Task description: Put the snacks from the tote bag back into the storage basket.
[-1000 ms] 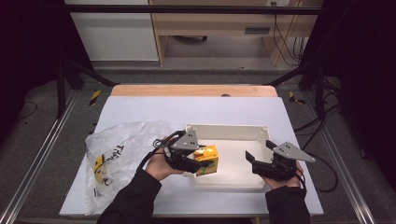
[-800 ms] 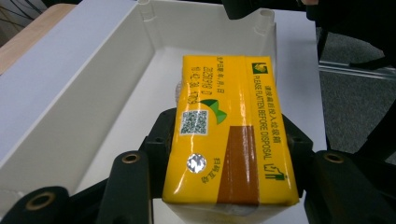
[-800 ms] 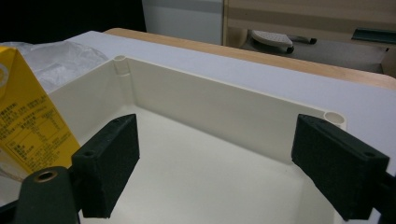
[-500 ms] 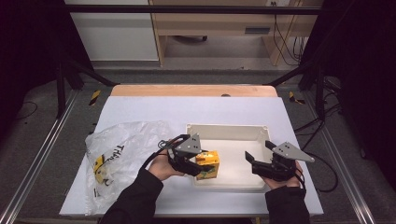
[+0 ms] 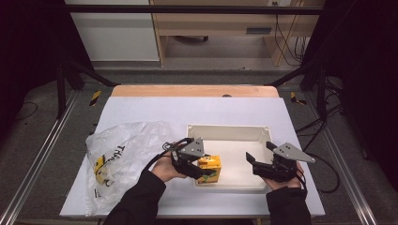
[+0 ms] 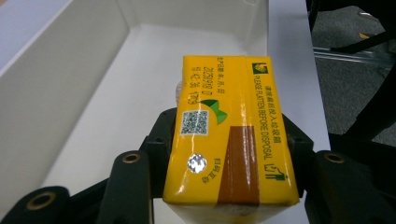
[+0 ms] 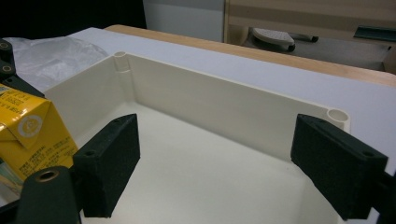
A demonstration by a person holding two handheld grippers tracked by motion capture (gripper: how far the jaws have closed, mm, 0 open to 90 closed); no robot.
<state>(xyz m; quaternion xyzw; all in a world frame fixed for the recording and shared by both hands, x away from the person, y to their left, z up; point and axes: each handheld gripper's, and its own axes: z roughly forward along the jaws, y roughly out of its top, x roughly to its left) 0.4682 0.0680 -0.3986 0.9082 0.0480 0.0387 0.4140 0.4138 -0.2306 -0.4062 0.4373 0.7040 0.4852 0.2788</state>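
Far left on the white table (image 5: 141,108) lay a crumpled clear plastic bag (image 5: 123,157) w/ yellow and black print, just beside the person's left hand (image 5: 162,169). Next came the left gripper (image 5: 202,172), clenched on a yellow drink carton (image 5: 209,167); in the left gripper view the black jaws pressed both long sides of the carton (image 6: 232,135), which faced the camera w/ a QR code, a silver straw-hole dot, a brown stripe and "please flatten before disposal" print. The carton was at the near-left corner of the cream tray (image 5: 228,132), over its near wall; can't tell whether it touched the tray floor. From the left gripper view the tray (image 6: 65,84) ran away beneath the carton, interior bare. Further right, the right gripper (image 5: 253,161) sat at the tray's near-right part, held in the person's right hand (image 5: 284,177), jaws spread wide apart w/ nothing between them. In the right gripper view the pads (image 7: 112,158) framed the tray's far wall (image 7: 219,105), w/ the carton (image 7: 28,135) at the left edge and the bag (image 7: 51,56) beyond the tray's corner. The two grippers were well apart.
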